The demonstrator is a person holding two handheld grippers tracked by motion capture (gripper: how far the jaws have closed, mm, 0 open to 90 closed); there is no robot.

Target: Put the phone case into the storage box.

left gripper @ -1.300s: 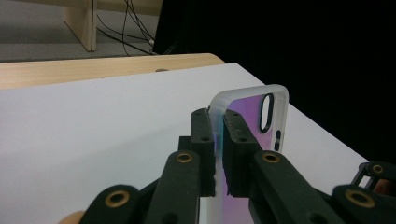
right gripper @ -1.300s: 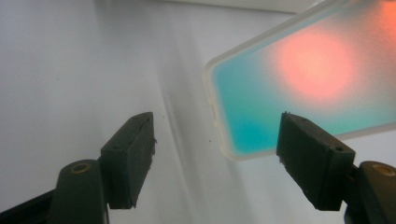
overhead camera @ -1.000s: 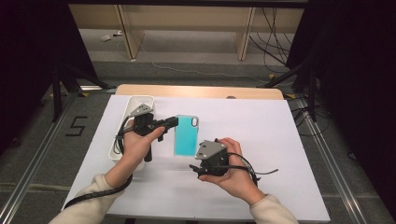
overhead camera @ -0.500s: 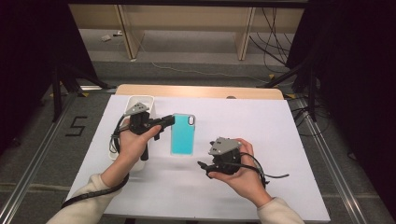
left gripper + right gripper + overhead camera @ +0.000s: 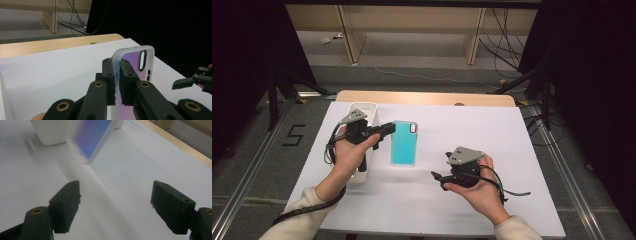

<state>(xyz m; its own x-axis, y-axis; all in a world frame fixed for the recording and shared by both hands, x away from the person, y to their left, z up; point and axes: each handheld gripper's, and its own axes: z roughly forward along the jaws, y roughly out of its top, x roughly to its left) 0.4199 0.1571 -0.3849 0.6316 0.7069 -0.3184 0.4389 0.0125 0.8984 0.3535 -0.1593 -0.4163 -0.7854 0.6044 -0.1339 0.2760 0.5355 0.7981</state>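
A turquoise phone case [image 5: 404, 145] with a frosted white rim hangs a little above the white table sheet, left of centre. My left gripper [image 5: 389, 129] is shut on its long left edge near the camera cutout. The left gripper view has the pads [image 5: 108, 72] pinching the rim of the case [image 5: 140, 65]. My right gripper [image 5: 437, 176] is held low to the right of the case, apart from it, jaws pointing left. In the right gripper view its jaws [image 5: 116, 197] stand wide open over bare sheet, with the case's lower end [image 5: 95, 135] ahead of them.
A white rectangular bin [image 5: 362, 107] stands at the left of the sheet, under and behind my left hand; its wall [image 5: 52, 130] is beyond the case. The table's wooden far edge [image 5: 427, 97] runs behind. Cables trail from both grippers.
My right gripper has drawn away from the case's lower end, to the right and toward the person. The left gripper has kept the case in place.
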